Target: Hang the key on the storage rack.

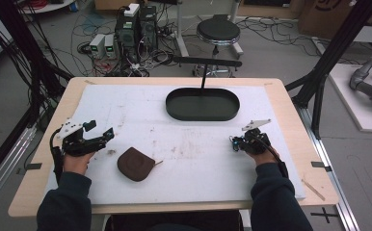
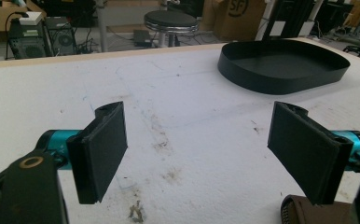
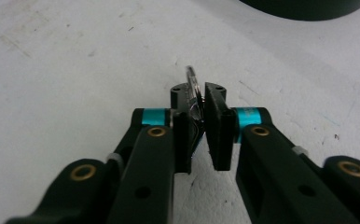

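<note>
Brown pouch (image 1: pixel 135 163) is seen on the counter (image 1: pixel 189 144) just beside the left tool (image 1: pixel 93 135), jaws wide, probably readied for it; a thin metal piece (image 3: pixel 193 86) is clamped edge-on by the right tool (image 1: pixel 237 143), near the black tray (image 1: pixel 202 104)

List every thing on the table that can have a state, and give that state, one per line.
Left gripper: open, jaws wide apart, nothing between them.
Right gripper: shut on a thin metal piece.
Black tray: upright, empty.
Brown pouch: lying flat on the white mat, not held; whether zipped, cannot tell.
</note>
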{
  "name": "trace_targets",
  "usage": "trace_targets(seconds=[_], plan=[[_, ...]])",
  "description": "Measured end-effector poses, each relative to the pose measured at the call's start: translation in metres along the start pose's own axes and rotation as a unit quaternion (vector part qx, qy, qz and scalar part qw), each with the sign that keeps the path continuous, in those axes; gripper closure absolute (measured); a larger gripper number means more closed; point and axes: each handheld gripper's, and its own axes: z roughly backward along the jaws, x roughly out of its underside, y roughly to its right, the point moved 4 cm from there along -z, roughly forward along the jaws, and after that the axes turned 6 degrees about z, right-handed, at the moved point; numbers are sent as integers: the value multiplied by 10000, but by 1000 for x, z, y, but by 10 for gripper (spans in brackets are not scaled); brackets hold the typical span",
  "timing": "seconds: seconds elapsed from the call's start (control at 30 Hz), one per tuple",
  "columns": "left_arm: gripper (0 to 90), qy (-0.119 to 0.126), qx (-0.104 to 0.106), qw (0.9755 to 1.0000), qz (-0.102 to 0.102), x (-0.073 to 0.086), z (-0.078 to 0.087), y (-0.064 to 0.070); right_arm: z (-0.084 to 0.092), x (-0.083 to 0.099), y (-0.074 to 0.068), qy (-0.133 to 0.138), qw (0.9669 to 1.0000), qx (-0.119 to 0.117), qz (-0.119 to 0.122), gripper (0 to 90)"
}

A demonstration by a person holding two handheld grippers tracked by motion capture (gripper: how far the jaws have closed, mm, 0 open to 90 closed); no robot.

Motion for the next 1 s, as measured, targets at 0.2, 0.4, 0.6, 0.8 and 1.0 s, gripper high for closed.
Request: trace_targets(seconds=[0.2,0.4,0.6,0.8,1.0], plan=[[195,-7,3,10000,0,0,0,0,0,0,1,-21,9998,8,-173,884],[196,-41,2,10000,-18,1,-1,0,0,-1,1,-87,9997,23,-217,885],[195,-48,2,10000,-17,1,-1,1,0,-4,-1,-199,9995,57,-244,893],[196,-42,-22,10000,-6,1,0,-1,3,-9,-3,-172,9997,129,-108,900],[196,-32,-51,10000,13,1,1,-2,16,-19,0,266,9993,89,-230,900]])
